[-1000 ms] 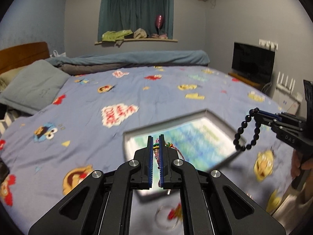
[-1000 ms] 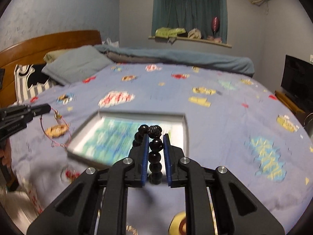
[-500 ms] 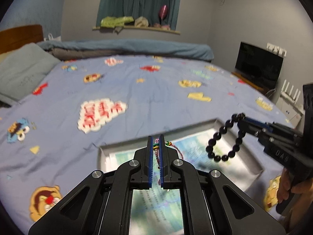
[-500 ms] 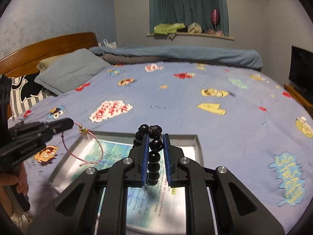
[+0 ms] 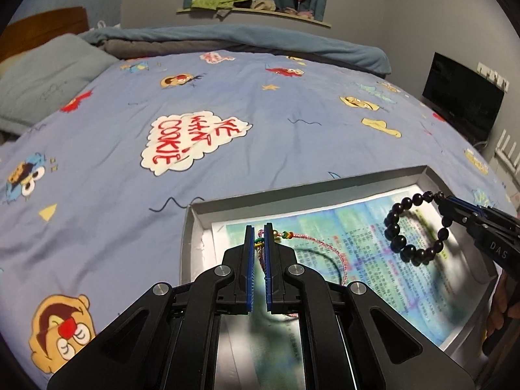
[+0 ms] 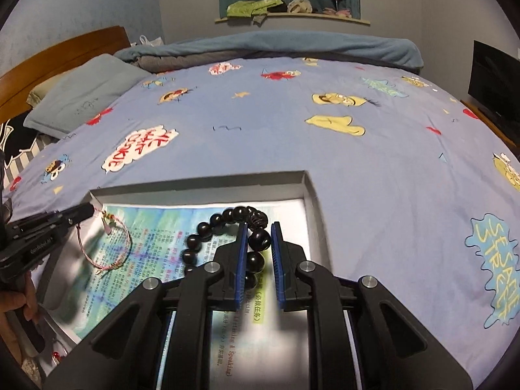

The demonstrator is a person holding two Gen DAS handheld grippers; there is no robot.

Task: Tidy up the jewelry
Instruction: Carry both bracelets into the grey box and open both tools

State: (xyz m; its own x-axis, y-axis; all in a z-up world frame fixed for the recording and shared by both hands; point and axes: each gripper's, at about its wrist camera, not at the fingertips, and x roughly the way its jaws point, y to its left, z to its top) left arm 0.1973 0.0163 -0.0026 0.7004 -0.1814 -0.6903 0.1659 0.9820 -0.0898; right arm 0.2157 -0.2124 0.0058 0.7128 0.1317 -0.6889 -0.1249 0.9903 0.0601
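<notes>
Two grippers above tray [image 5: 191,227] — left [image 5: 259,231] pinches cord bracelet [image 5: 328,247], right [image 6: 257,227] clamps bead bracelet [image 6: 208,230] — loops dangling.

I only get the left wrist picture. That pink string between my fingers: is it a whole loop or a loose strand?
Observer: A whole loop. In the right wrist view the pink cord bracelet hangs as a closed ring from the left gripper, over the printed paper in the tray.
Operator: And the black beads?
Observer: One bead of the black bead bracelet sits between the right gripper's blue pads; the rest curves off to the left.
Operator: Anything on the bed I miss?
Observer: A black-and-white striped cushion by the headboard.
</notes>
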